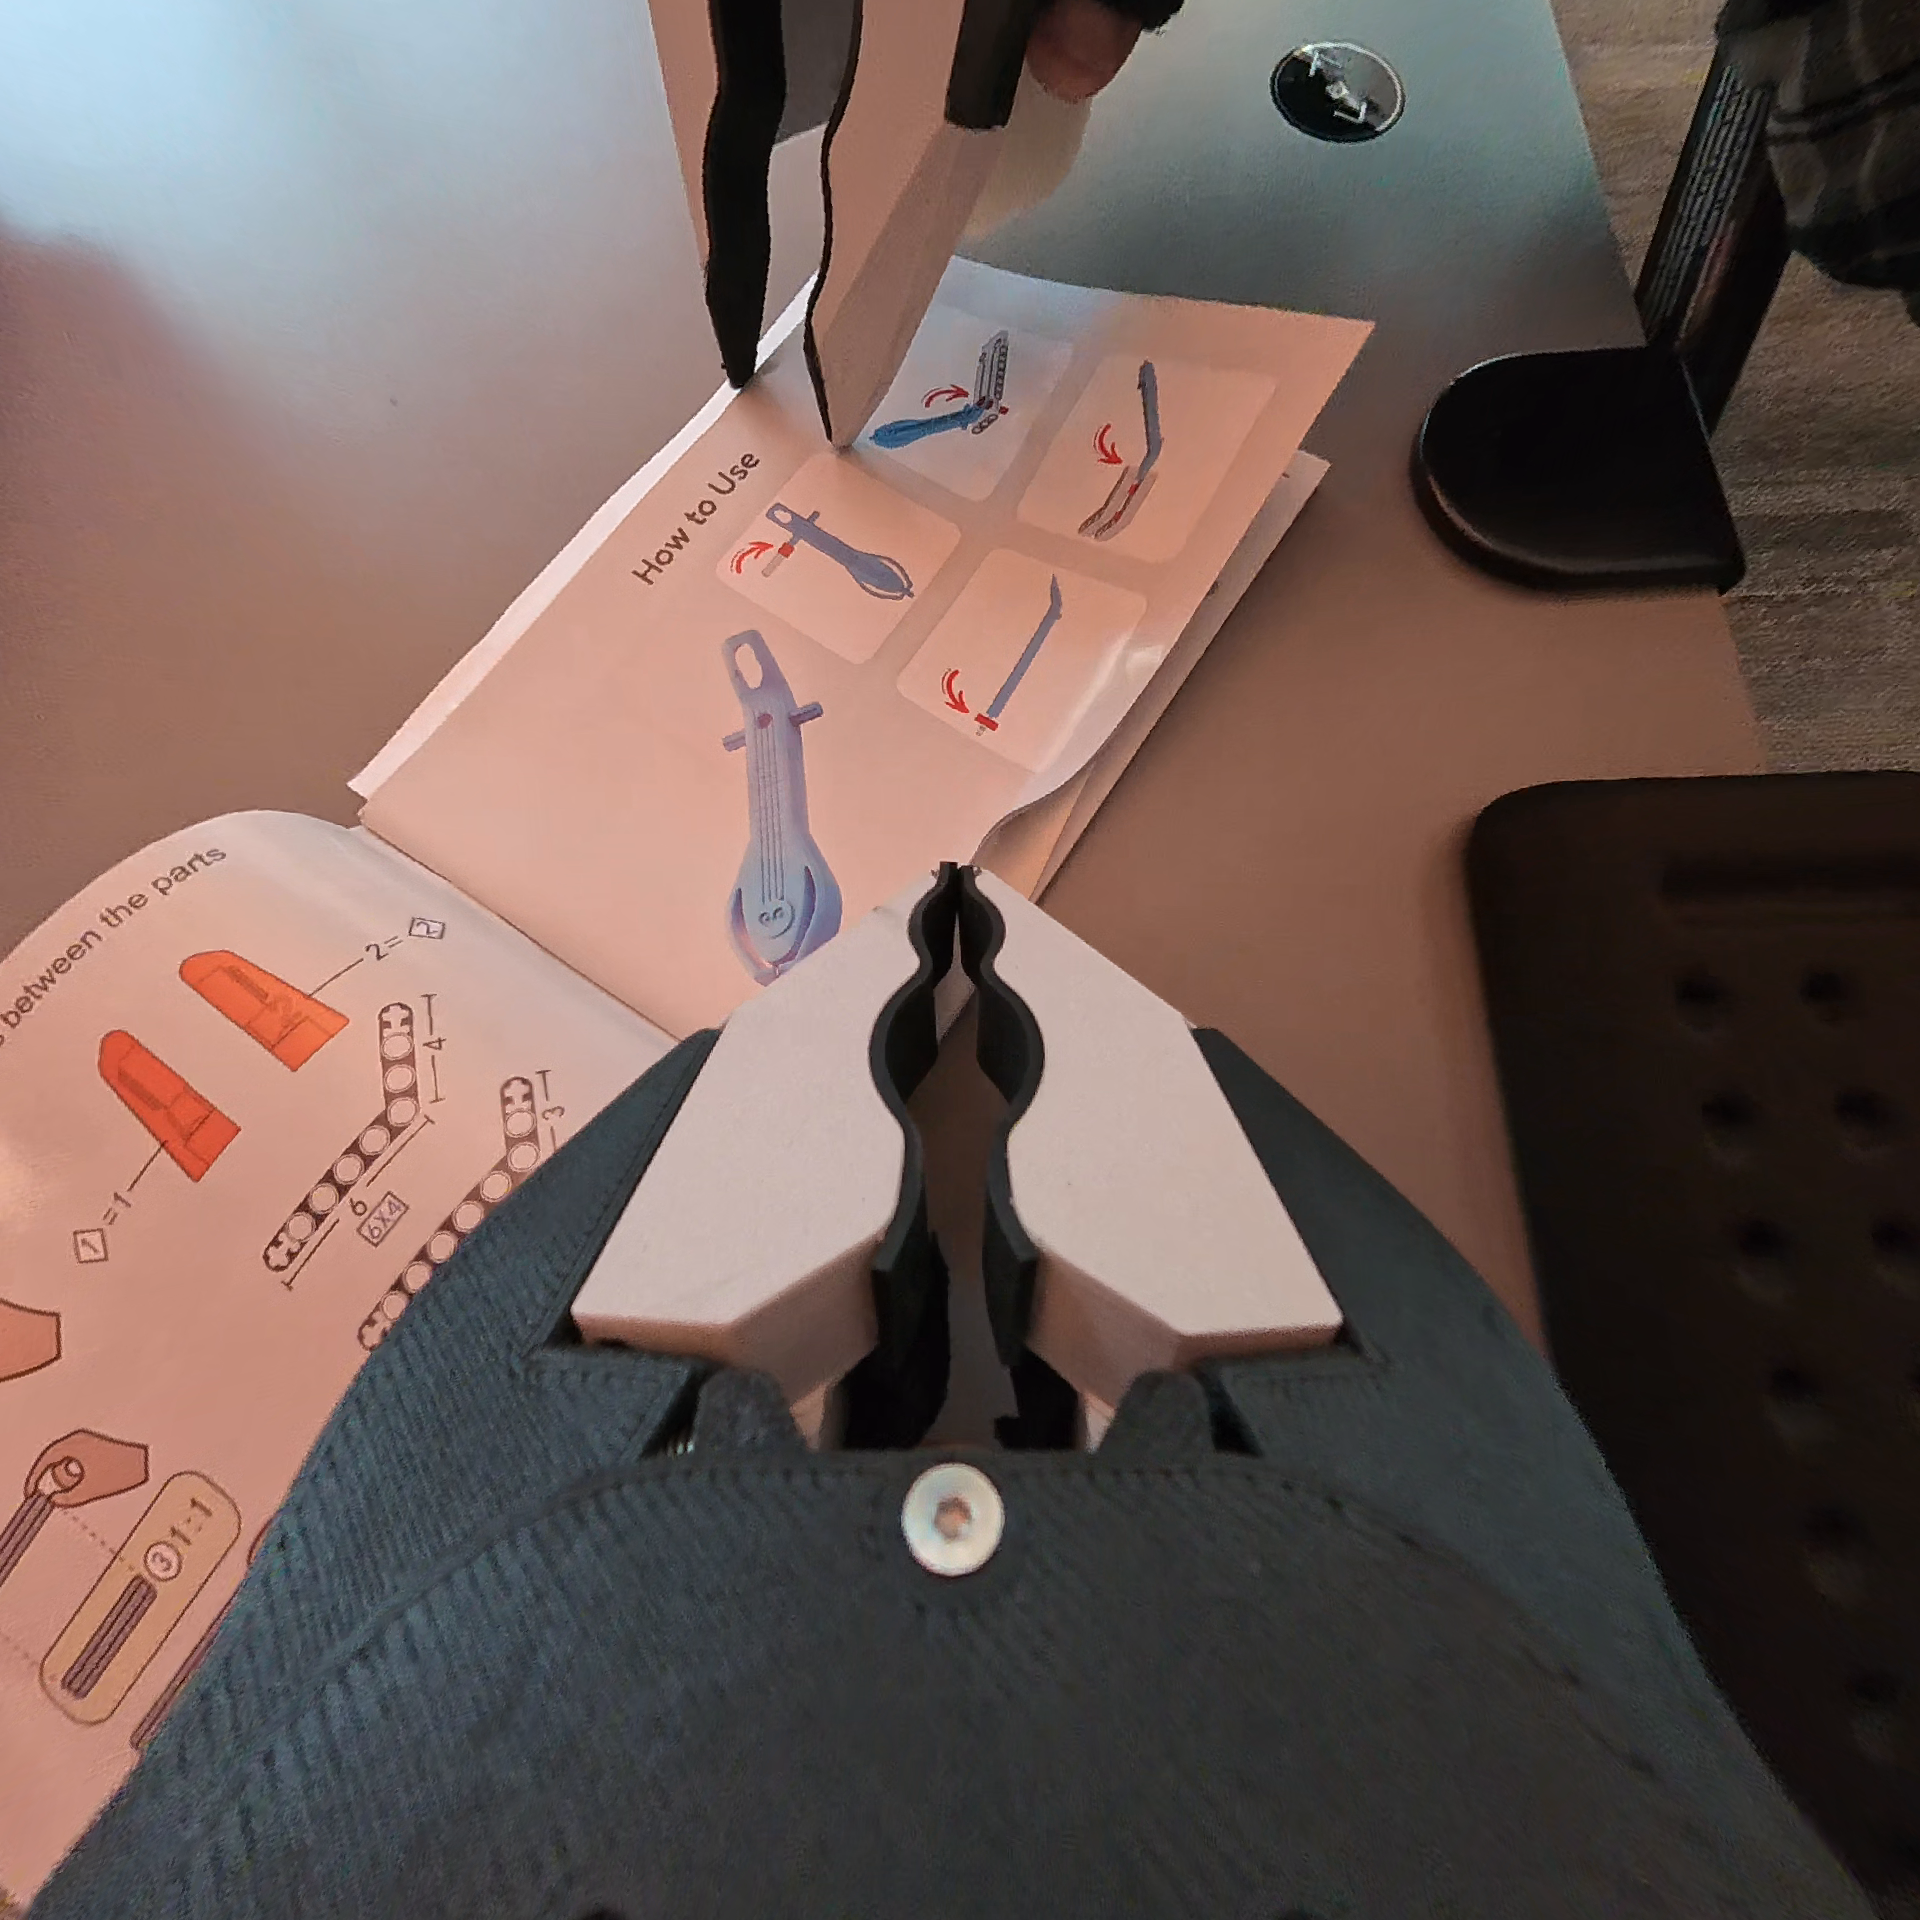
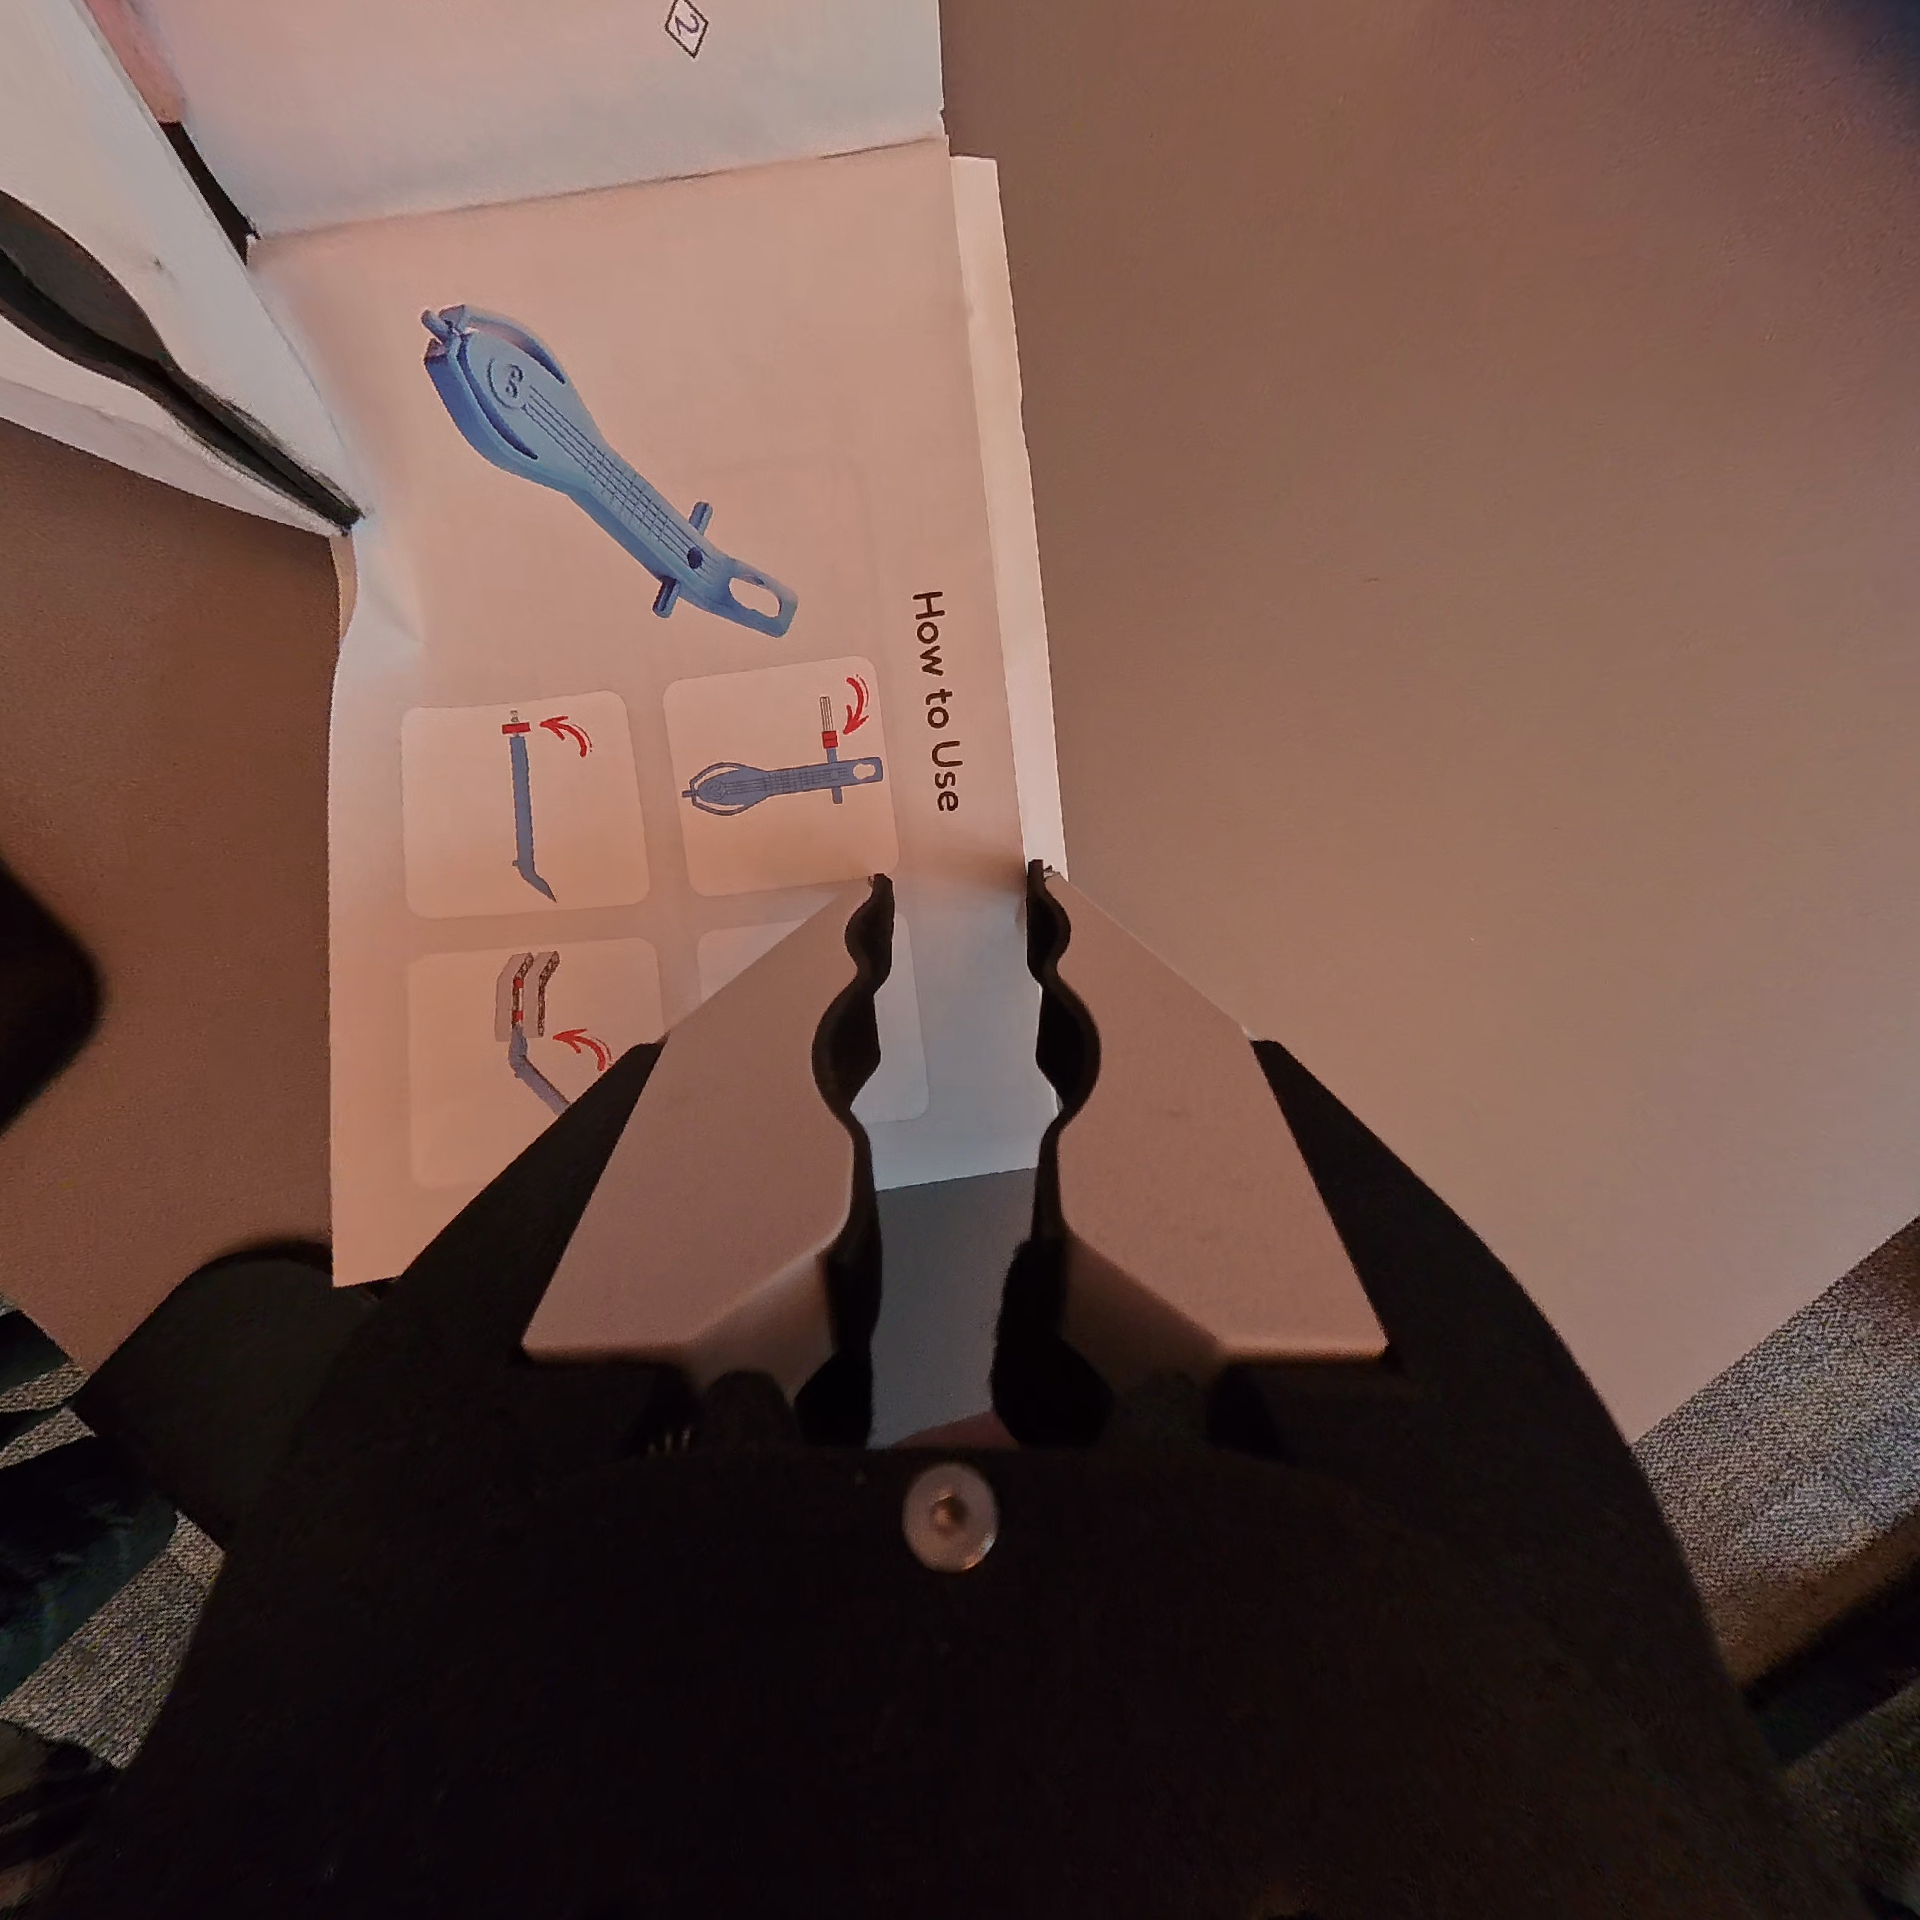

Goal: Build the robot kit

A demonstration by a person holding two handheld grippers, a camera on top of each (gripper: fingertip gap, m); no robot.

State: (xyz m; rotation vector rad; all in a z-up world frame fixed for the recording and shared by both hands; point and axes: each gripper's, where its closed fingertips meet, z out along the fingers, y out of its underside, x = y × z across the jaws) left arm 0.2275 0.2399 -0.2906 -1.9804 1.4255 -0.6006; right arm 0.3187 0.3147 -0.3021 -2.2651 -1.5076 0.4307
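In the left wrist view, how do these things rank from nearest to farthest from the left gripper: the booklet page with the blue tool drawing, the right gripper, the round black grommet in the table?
Measured from the left gripper:
1. The booklet page, right at the fingertips, slightly left.
2. The right gripper, ahead, its tips on the page's far corner.
3. The round black grommet, farthest, in the table at upper right.

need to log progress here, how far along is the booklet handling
Done: the booklet lies open on the table, with the diagram page facing up. In hand: the left gripper looks shut on that page's near edge, which curls up there; the right gripper is open, its tips straddling the opposite edge. Left: most of the page lies flat, not yet lifted or turned.
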